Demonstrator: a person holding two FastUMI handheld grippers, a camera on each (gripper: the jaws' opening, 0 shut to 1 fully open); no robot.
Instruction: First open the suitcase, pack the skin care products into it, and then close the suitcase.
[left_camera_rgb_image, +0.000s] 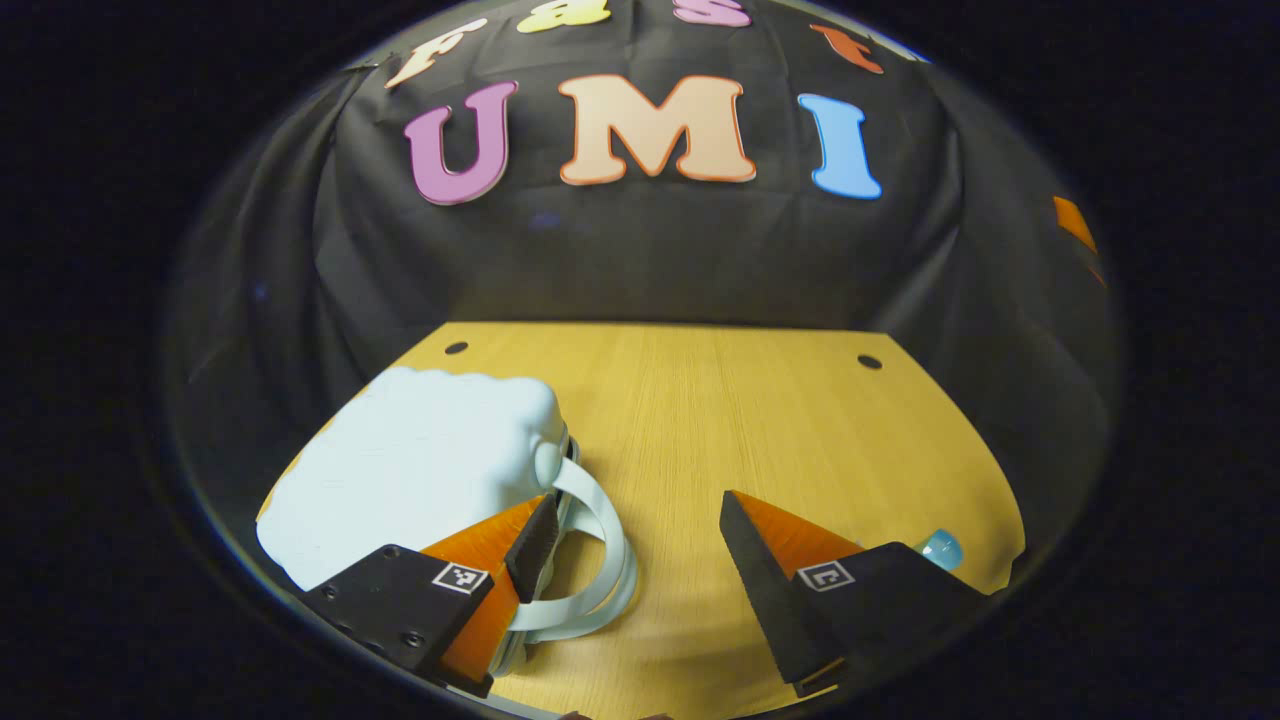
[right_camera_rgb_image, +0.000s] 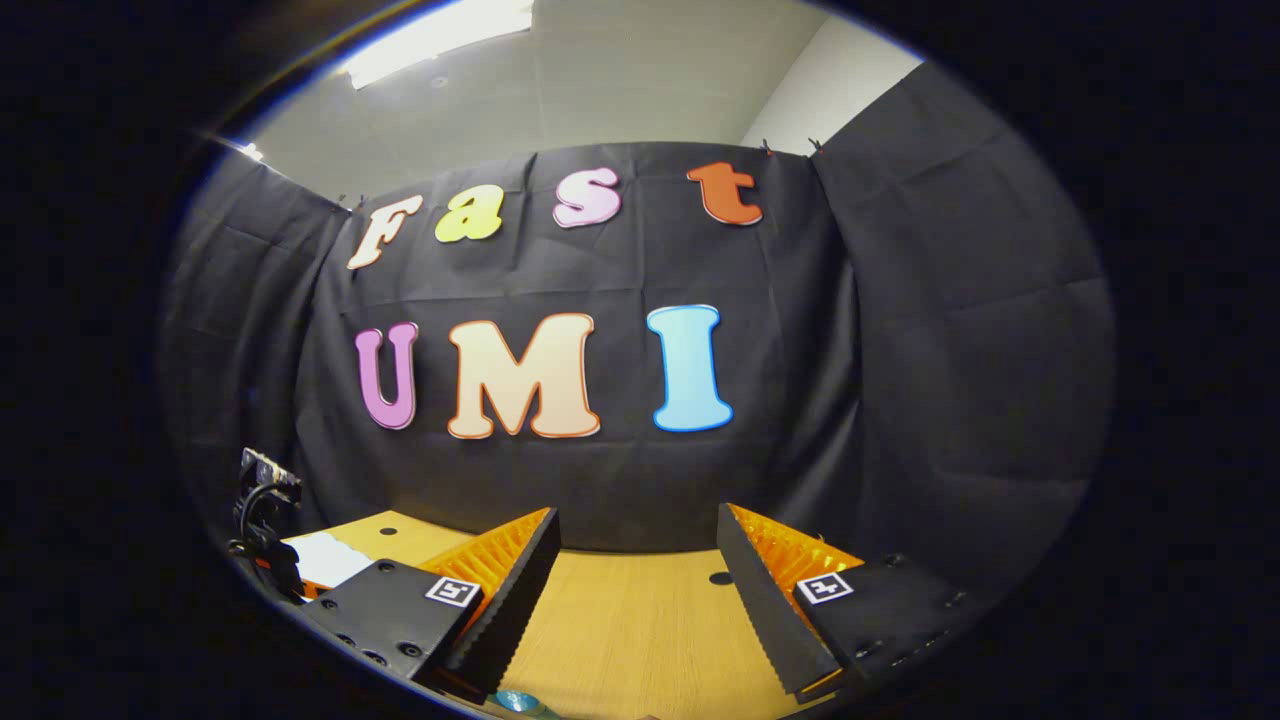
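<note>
A small pale blue suitcase (left_camera_rgb_image: 410, 470) lies on the wooden table (left_camera_rgb_image: 720, 420) at the left of the left gripper view, and its shell looks closed. Its pale loop handle (left_camera_rgb_image: 608, 540) curves out toward me. My left gripper (left_camera_rgb_image: 637, 510) is open, its left finger lying against the suitcase's edge with the handle just inside that finger. The rounded blue top of a skin care bottle (left_camera_rgb_image: 942, 548) peeks out behind the right finger. My right gripper (right_camera_rgb_image: 637, 520) is open, holds nothing and hovers above the table, facing the wall. A blue item (right_camera_rgb_image: 520, 702) shows at the bottom edge there.
In the right gripper view the other gripper's black body (right_camera_rgb_image: 262, 520) and a bit of the pale suitcase (right_camera_rgb_image: 325, 560) sit at far left. The table has small holes (left_camera_rgb_image: 869, 361) near its back corners. Black cloth walls close in the back and sides.
</note>
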